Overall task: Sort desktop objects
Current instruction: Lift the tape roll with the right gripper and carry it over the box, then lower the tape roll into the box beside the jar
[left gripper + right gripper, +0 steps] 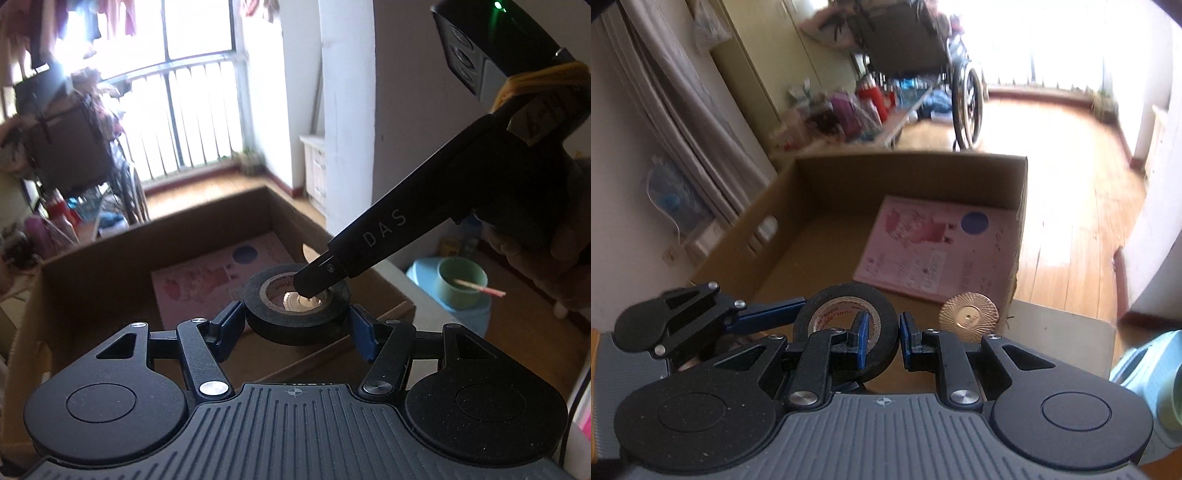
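Where the near edge of the cardboard box [92, 266] runs, holding the black tape roll [258, 314] flat above it with the left gripper [295, 325], clenched on the outer wall from both sides with the blue pads [231, 325]. Reaching in from the right side with the right gripper [882, 338]: one finger down in the cardboard core, the other finger outside, with only the wall of the roll between. Nearly closed there, but cannot tell whether really pressing or only just beside. Inside the box, along the right wall, lying flat on the bottom, a pink booklet [934, 251] with a blue dot. At the near right corner of the box, a round gold disc [969, 319] with fine rays, near the roll; cannot tell on what resting. Visible also through the core in the left wrist view.
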`<state>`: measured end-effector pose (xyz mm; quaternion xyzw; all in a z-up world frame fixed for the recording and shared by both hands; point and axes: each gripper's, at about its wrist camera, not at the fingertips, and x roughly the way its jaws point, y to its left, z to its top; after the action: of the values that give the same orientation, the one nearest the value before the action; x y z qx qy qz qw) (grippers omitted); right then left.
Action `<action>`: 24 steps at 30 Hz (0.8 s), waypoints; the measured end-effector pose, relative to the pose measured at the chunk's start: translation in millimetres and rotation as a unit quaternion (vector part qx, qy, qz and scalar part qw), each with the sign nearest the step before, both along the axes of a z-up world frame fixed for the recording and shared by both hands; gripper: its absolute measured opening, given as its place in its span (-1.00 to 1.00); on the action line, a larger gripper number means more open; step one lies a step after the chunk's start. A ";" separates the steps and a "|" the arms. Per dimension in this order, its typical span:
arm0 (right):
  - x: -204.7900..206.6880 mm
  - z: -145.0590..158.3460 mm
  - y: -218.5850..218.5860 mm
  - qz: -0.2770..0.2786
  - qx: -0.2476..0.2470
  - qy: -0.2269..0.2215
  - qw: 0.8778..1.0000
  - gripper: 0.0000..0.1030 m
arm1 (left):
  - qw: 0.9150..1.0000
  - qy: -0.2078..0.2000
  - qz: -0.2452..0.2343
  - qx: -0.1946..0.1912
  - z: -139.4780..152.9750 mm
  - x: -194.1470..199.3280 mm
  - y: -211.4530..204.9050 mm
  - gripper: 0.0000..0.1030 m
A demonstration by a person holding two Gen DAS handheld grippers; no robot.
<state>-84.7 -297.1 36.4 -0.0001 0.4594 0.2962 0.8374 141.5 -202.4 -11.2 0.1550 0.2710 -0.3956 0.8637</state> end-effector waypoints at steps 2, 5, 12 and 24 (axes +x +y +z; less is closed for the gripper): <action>8.9 -4.7 3.5 0.010 -0.020 0.012 1.000 -0.61 | 1.000 0.021 -0.005 0.006 -3.8 11.0 -2.6 0.19; 20.6 -11.3 8.7 0.026 -0.054 0.030 0.998 -0.61 | 0.998 0.063 -0.012 0.004 -7.8 26.4 -5.1 0.18; 44.4 -27.1 23.5 0.072 -0.116 0.096 0.986 -0.61 | 0.983 0.183 -0.013 -0.008 -19.4 65.4 -7.4 0.14; 61.9 -48.0 55.3 0.142 -0.233 0.144 0.951 -0.62 | 0.953 0.301 -0.027 -0.009 -41.2 88.1 -15.8 0.13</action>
<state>-22.8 -241.8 -11.6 -0.2180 0.6266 0.2933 0.6884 229.6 -218.2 -52.4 0.0286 0.5104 -0.4496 0.7324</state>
